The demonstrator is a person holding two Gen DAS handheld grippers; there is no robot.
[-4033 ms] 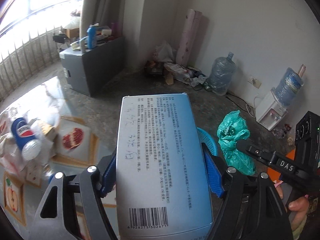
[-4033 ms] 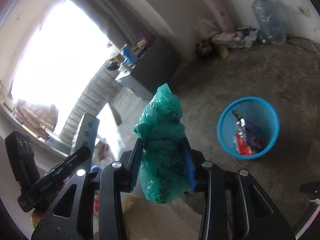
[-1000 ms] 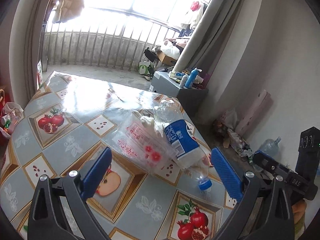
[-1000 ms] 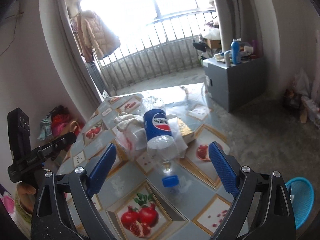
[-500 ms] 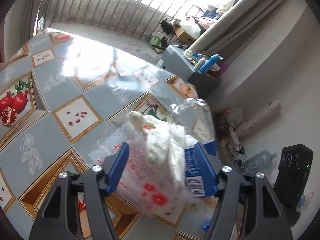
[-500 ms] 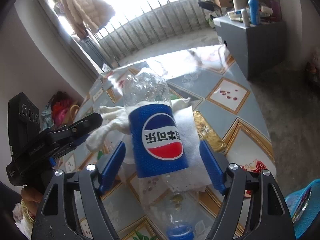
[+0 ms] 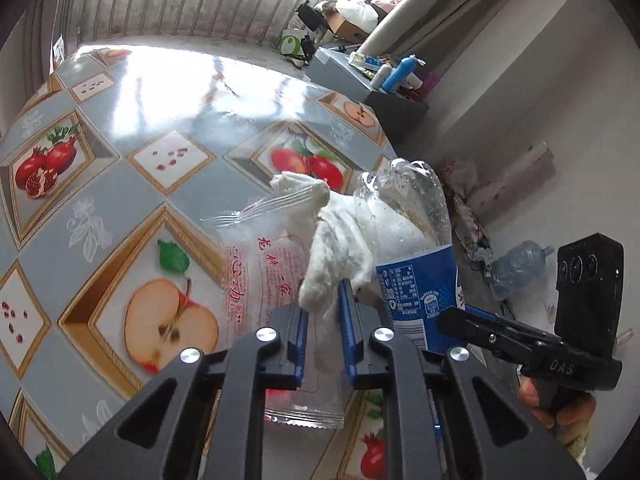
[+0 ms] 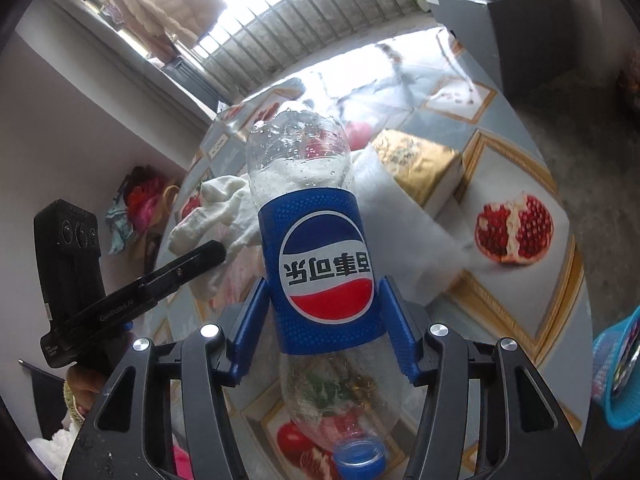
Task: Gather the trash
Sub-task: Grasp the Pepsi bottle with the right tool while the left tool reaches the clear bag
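Blue pads of my left gripper (image 7: 323, 332) are closing on the white tissue wad (image 7: 334, 252), which lies between them atop a clear wrapper (image 7: 256, 276). My right gripper (image 8: 322, 320) is closing around the Pepsi bottle (image 8: 320, 256), pads at its label; beyond the bottle, a gold box (image 8: 420, 164).

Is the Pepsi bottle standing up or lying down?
Lying down. The Pepsi bottle rests on its side on the table, its blue cap pointing toward the camera between the right gripper fingers.
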